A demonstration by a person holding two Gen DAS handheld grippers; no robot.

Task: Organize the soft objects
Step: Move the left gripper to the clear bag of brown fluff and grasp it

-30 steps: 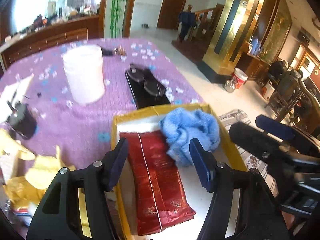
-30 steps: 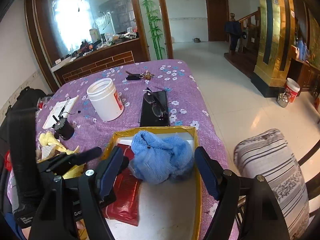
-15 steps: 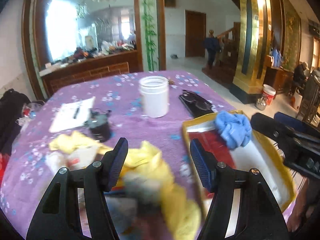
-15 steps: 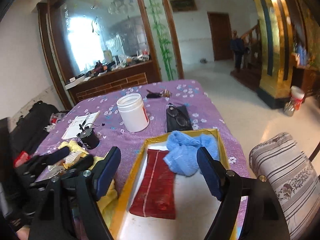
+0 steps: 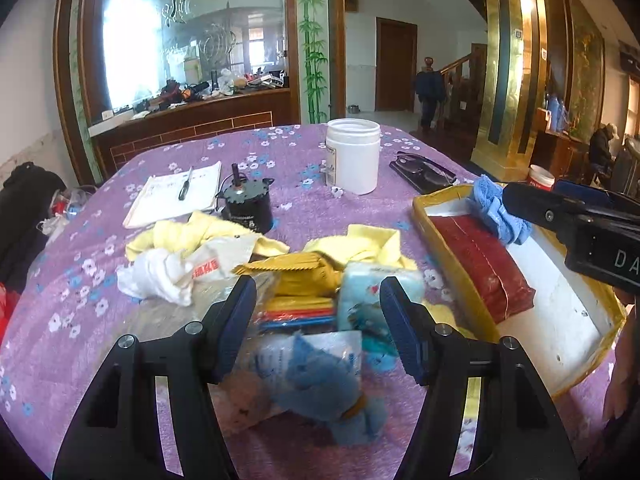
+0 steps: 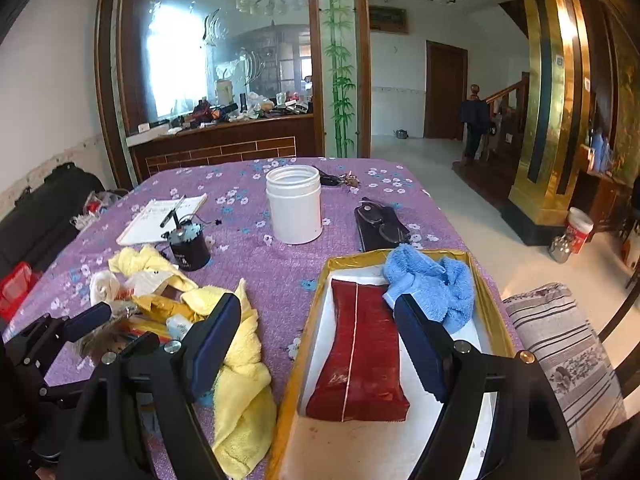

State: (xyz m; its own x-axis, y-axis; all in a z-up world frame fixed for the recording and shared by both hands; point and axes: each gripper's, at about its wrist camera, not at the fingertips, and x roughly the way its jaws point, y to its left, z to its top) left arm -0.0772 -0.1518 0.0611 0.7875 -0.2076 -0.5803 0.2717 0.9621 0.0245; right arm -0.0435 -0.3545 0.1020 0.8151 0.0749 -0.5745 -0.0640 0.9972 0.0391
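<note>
Table: we work over a purple cloth printed with small white and blue flowers [image 6: 280,276], crowded from edge to edge
Left claw: our left gripper [image 5: 318,320] hangs with jaws wide and nothing clamped, above a blurred heap of packets: a crinkled yellow foil sachet [image 5: 292,270], a pale blue wrapped pack [image 5: 372,292] and a clear bag with a fuzzy blue piece inside [image 5: 316,376]
Right claw: our right gripper [image 6: 320,344] has just been spreading its jaws and now stands wide, empty, straddling the left wall of the tray
Tray: a shallow gold-rimmed box with a white floor [image 6: 490,312] sits at the table's right edge
In the tray: a glossy dark red sealed pouch [image 6: 360,356] lies flat; a crumpled blue terry cloth [image 6: 432,280] sits at the far end, touching it
Outside the tray: a rumpled yellow towel [image 6: 240,384] lies just beside the tray's left wall, under our right claw's left finger
In the way: a white plastic jar [image 6: 294,204], a small black cylindrical motor [image 6: 188,248], a notepad with a pen [image 6: 160,220] and a black case with spectacles on it [image 6: 380,228] stand farther back
</note>
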